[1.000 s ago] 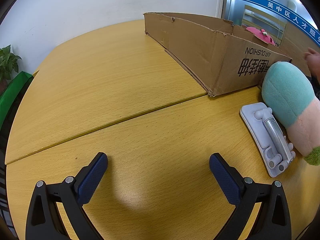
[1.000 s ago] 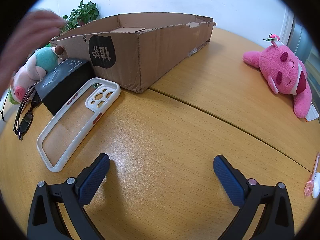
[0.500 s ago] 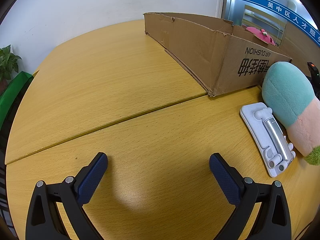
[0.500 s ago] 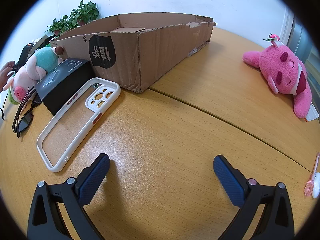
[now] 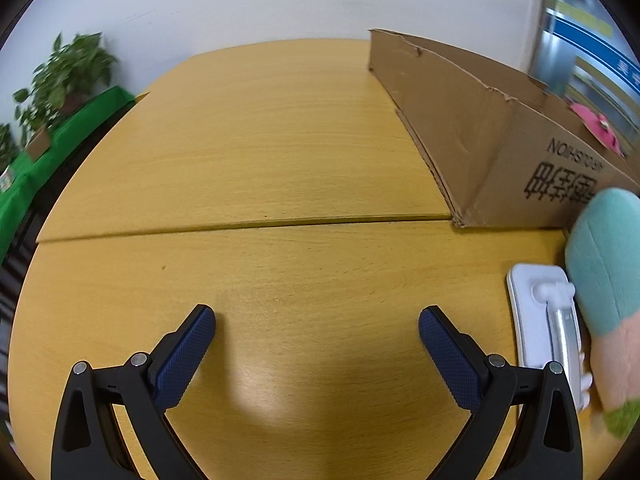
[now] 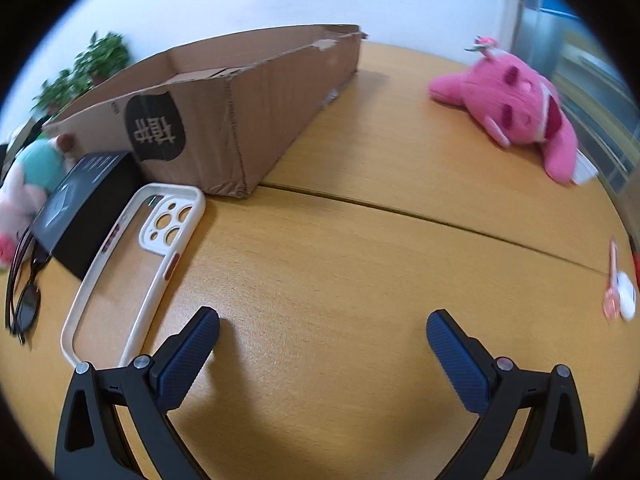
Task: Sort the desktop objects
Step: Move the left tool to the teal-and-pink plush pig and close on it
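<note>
Both tongs are spread wide and empty. The case (image 6: 132, 268) lies just left of the right tongs (image 6: 322, 334), its long axis running up and away toward the box (image 6: 248, 120); the left tongs (image 5: 316, 332) face bare table (image 5: 280, 168), so the right hand looks nearer.

the teal-and-pink plush (image 5: 608, 292) runs off the right edge and covers part of the white phone stand (image 5: 540, 320), and the sunglasses (image 6: 24, 296) are kinda blurry.
</note>
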Tool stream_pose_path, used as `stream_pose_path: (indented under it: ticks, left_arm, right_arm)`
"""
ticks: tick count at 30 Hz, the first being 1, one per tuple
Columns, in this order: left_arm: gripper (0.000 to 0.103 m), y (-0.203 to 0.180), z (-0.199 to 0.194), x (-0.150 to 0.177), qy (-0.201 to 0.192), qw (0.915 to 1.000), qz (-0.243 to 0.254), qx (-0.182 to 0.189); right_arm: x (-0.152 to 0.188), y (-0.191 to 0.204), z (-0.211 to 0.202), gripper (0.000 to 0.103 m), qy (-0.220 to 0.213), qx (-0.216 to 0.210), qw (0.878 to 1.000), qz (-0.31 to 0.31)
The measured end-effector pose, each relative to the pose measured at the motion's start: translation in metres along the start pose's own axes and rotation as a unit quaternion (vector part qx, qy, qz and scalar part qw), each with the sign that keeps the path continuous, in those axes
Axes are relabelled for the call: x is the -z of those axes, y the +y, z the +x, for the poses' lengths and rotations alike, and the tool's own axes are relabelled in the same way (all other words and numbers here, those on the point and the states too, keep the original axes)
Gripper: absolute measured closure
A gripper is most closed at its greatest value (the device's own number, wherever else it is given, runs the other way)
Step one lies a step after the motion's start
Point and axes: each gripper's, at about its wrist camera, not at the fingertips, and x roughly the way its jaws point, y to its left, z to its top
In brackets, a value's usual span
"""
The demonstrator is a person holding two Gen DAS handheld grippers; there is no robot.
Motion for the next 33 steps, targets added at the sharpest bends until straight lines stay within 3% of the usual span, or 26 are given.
stream_pose_path:
  ticks: [4,9,11,13,16,21,23,26,29,33]
  left_arm:
    - [0.0,-0.01,0.002,-0.001,0.005,0.9994,-0.029,-0.021]
    - [0.001,-0.015,-0.004,0.0,0.028,0.9984,-0.035,-0.035]
    - [0.002,-0.034,-0.025,0.001,-0.003,0.9983,-0.001,-0.058]
    - [0.001,-0.067,-0.064,0.003,-0.065,0.9931,0.066,-0.071]
    - [0.001,-0.113,-0.118,0.001,-0.111,0.9877,0.109,-0.019]
    - [0.001,-0.164,-0.177,-0.005,-0.144,0.9796,0.084,0.112]
    - [0.001,-0.177,-0.186,-0.006,-0.148,0.9755,0.078,0.143]
    - [0.001,-0.197,-0.197,-0.004,-0.157,0.9735,0.075,0.149]
    - [0.001,-0.203,-0.19,-0.009,-0.146,0.9763,0.068,0.145]
    - [0.001,-0.199,-0.18,-0.009,-0.117,0.9754,0.038,0.183]
  right_arm:
    - [0.001,0.005,-0.002,0.0,0.007,0.015,1.0,0.02]
    - [0.003,0.017,-0.006,0.0,0.061,0.057,0.992,0.091]
    - [0.001,0.035,-0.015,0.001,0.078,0.042,0.992,0.085]
    - [-0.005,0.059,-0.035,0.001,0.056,0.034,0.996,0.066]
    - [-0.02,0.098,-0.074,0.001,0.004,0.012,0.999,0.037]
    - [-0.045,0.152,-0.12,0.001,-0.074,-0.003,0.997,0.012]
    - [-0.053,0.164,-0.132,0.001,-0.093,-0.019,0.995,0.012]
    - [-0.061,0.181,-0.14,0.001,-0.087,-0.054,0.995,0.009]
    - [-0.06,0.206,-0.153,0.001,-0.099,-0.04,0.994,-0.026]
    - [-0.055,0.223,-0.148,0.001,-0.083,-0.056,0.994,-0.043]
